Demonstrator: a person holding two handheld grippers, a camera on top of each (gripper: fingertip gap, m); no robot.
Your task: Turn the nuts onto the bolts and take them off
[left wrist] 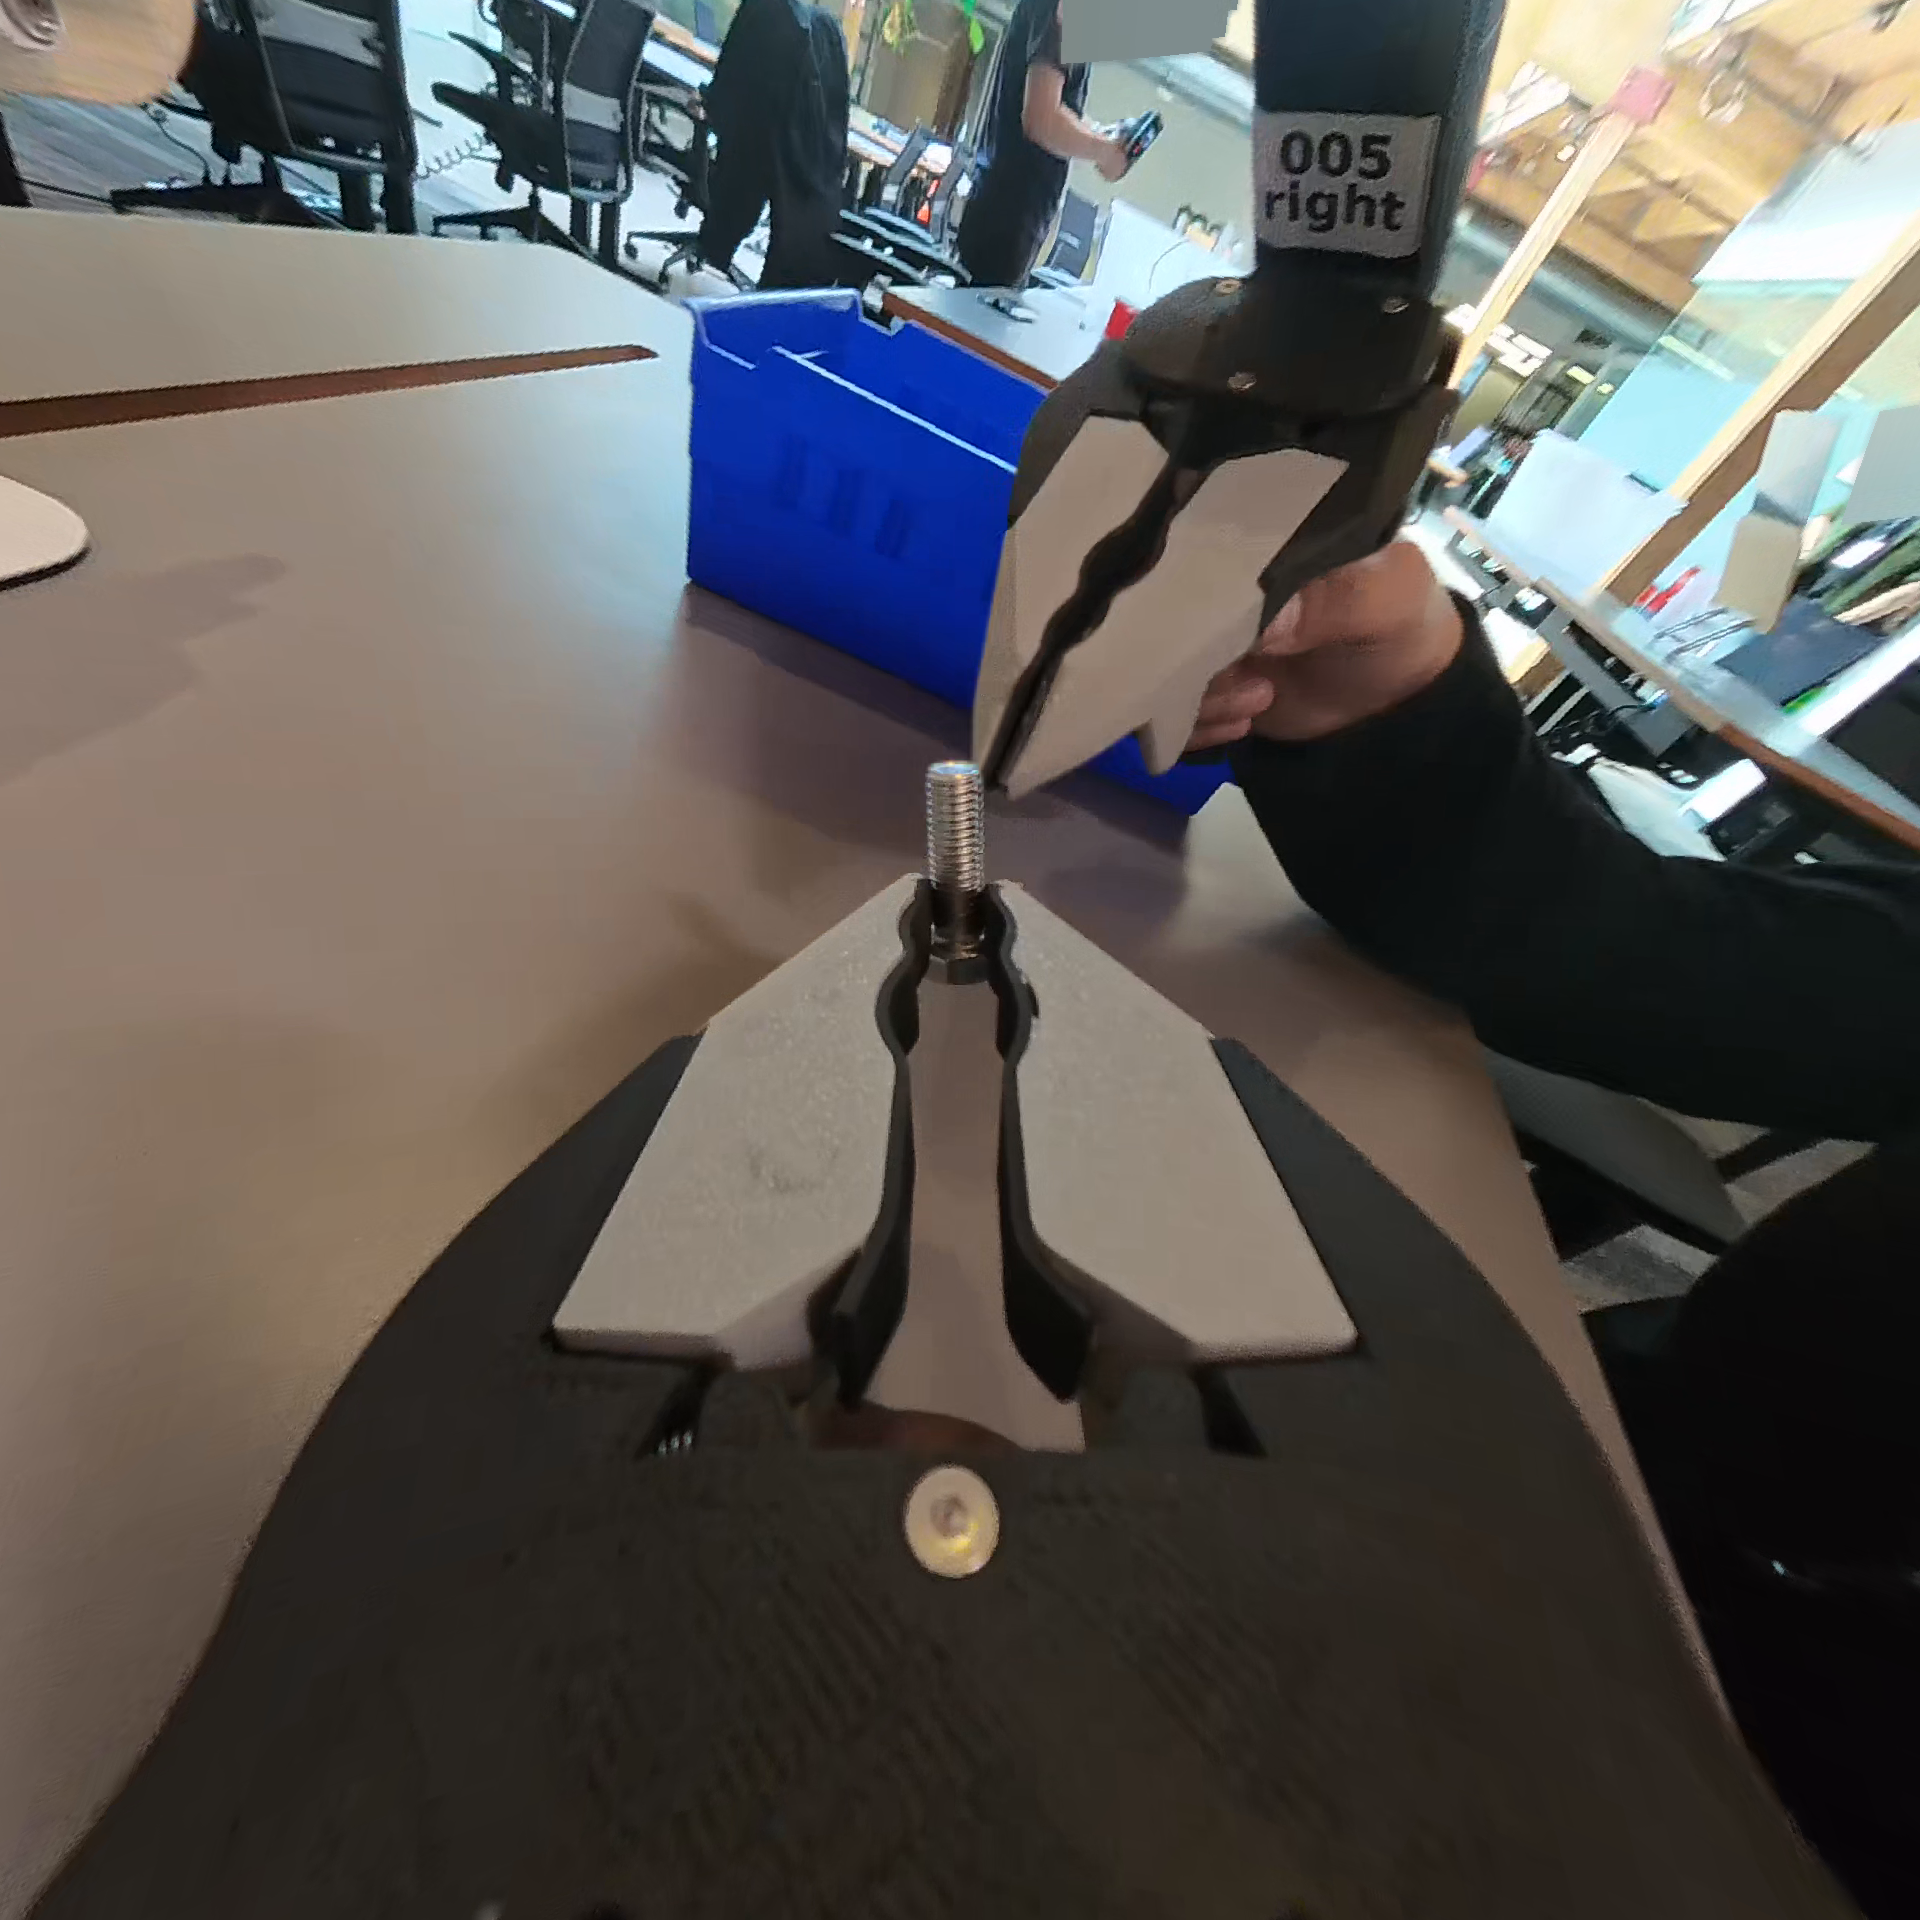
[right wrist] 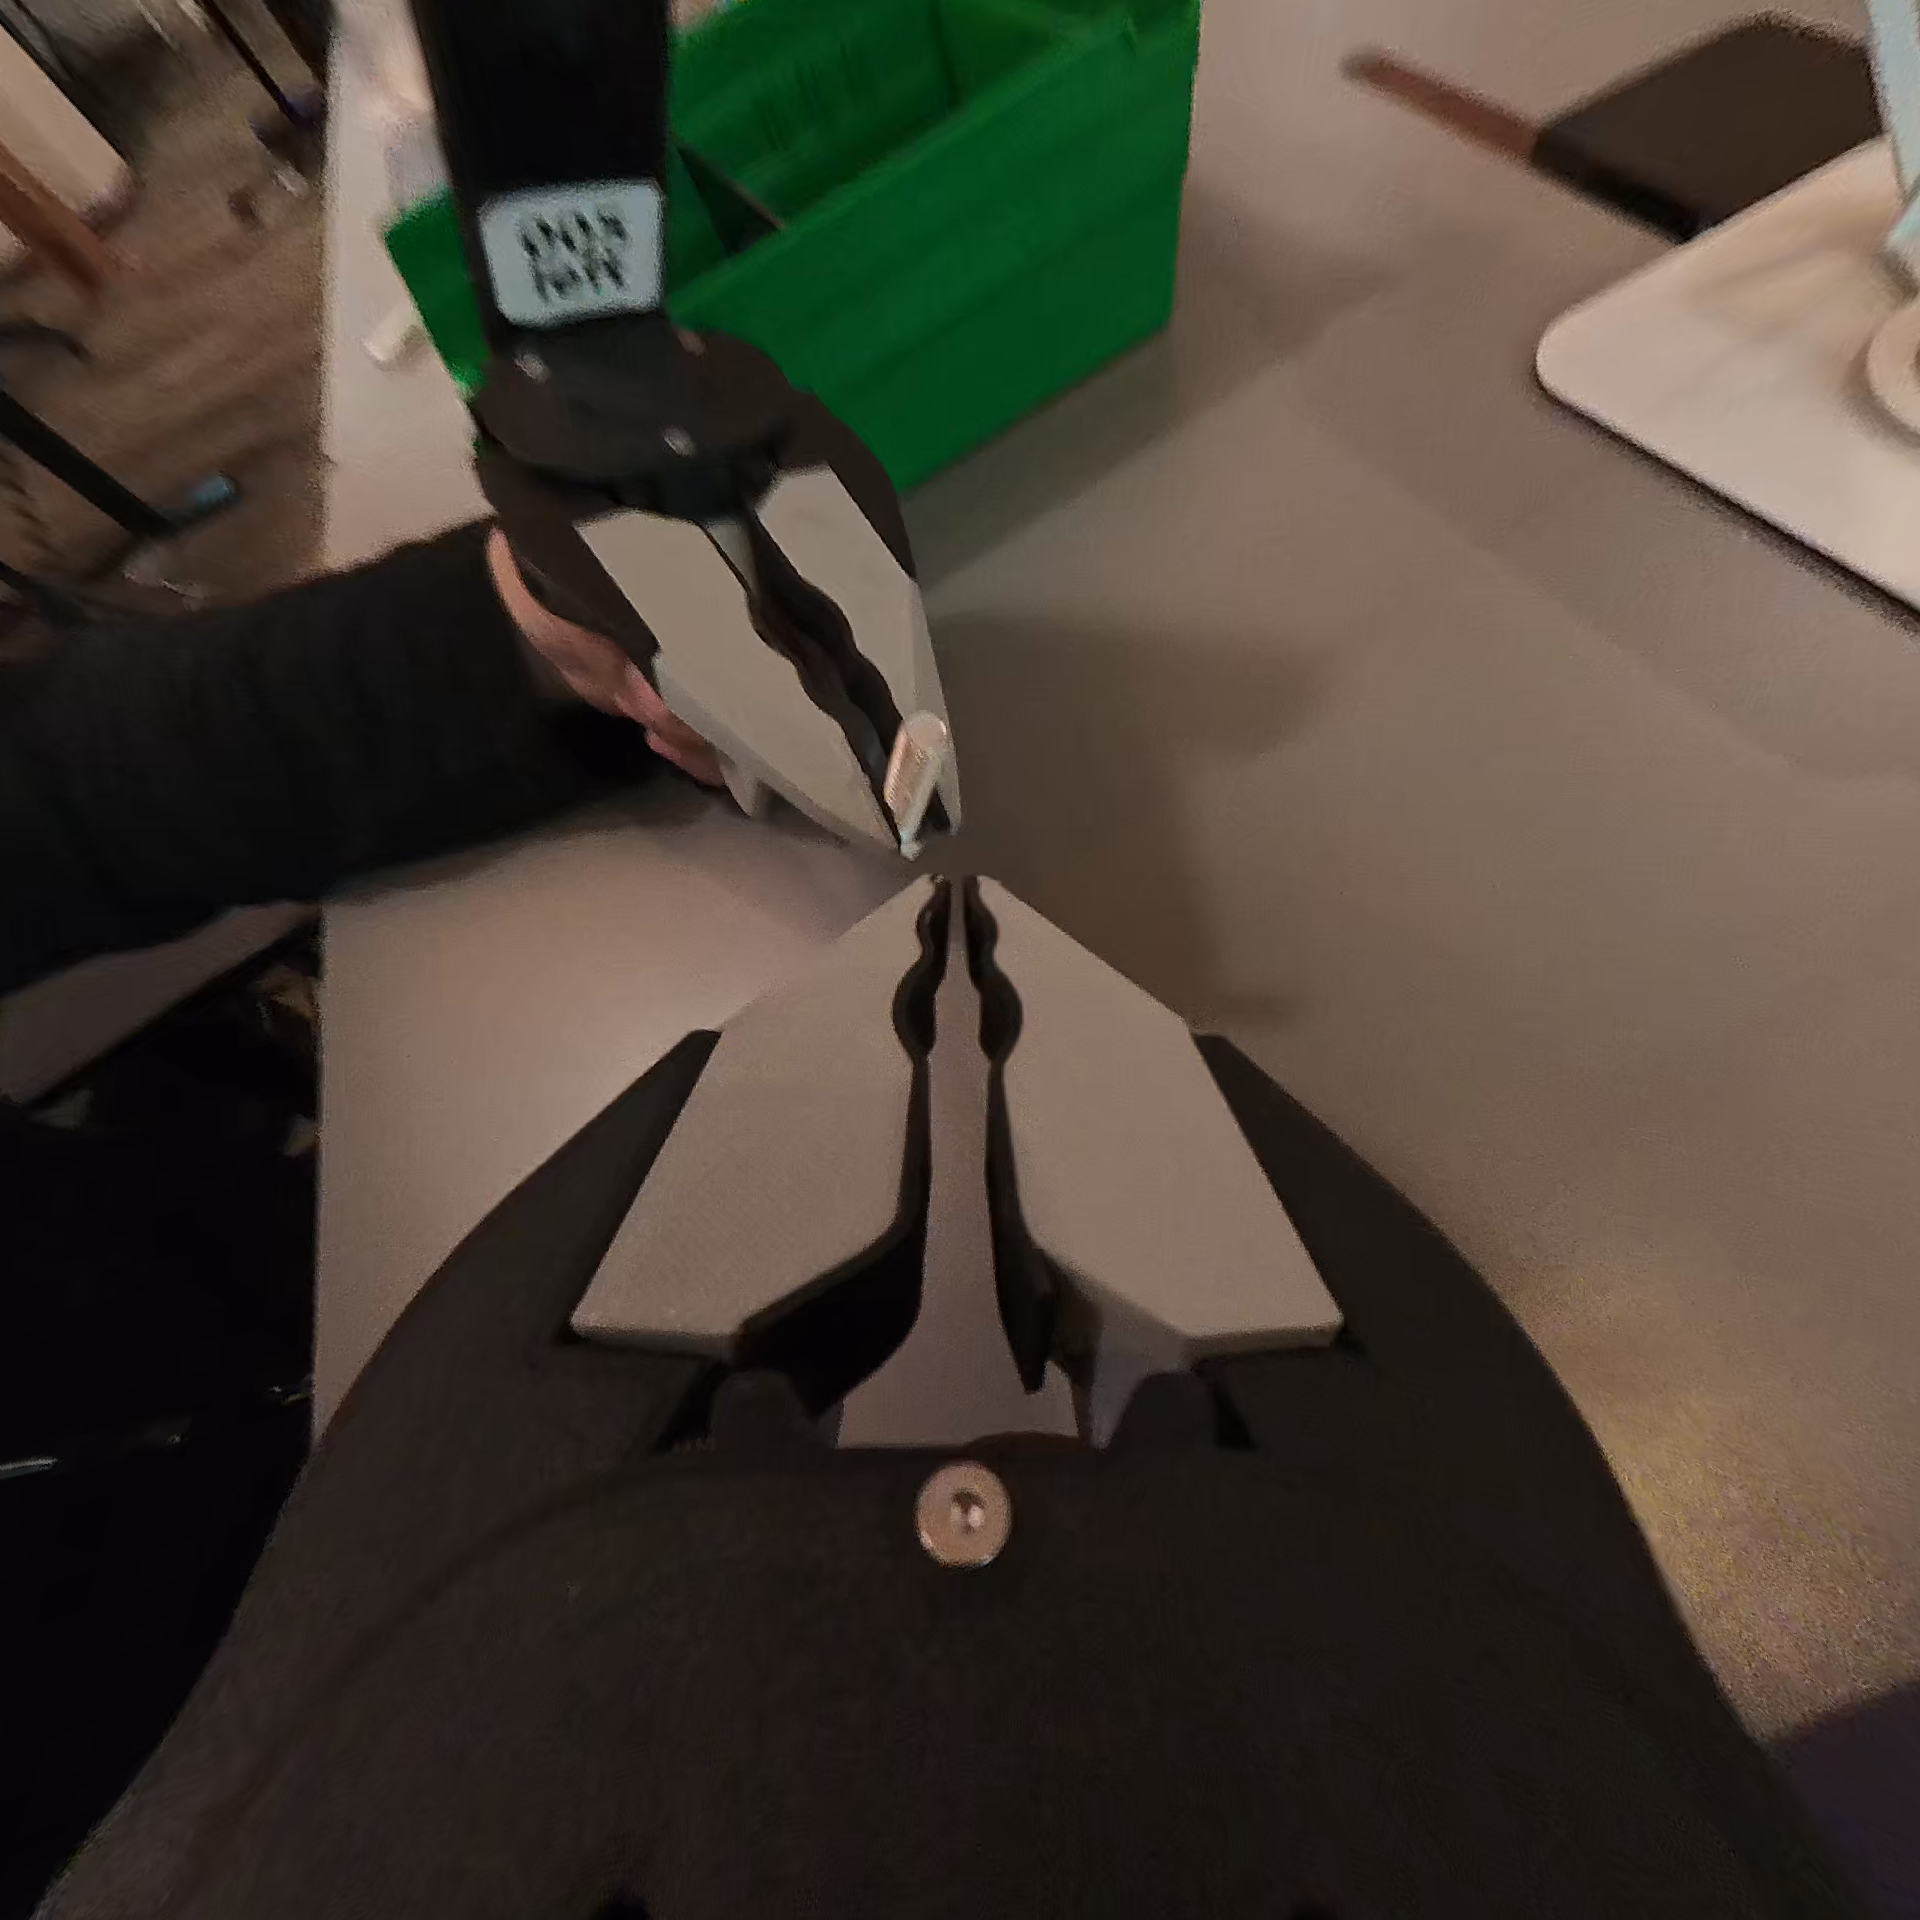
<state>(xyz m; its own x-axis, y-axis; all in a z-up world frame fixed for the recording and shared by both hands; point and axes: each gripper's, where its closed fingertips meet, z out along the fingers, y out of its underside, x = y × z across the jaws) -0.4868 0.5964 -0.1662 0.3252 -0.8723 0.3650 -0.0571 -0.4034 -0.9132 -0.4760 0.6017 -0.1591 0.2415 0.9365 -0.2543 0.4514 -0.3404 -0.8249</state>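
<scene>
Left gripper (left wrist: pixel 958 914) is pinching the bolt (left wrist: pixel 955 826) by its head end, threads standing upright above the worktop (left wrist: pixel 364 831). Right gripper (left wrist: pixel 1000 774) is hovering just beside the bolt tip — fingers pressed together; any nut between them cannot be made out. Blue bin (left wrist: pixel 831 499) is sitting behind.

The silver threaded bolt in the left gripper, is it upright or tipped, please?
Upright: the silver threaded bolt stands vertically from the left gripper fingertips, threads bare.

A smooth grey-brown tabletop (left wrist: pixel 364 727) carries a blue plastic bin (left wrist: pixel 831 488); beyond it stand black office chairs (left wrist: pixel 582 125), long desks (left wrist: pixel 1714 686) and pale wooden beams (left wrist: pixel 1787 364).
</scene>
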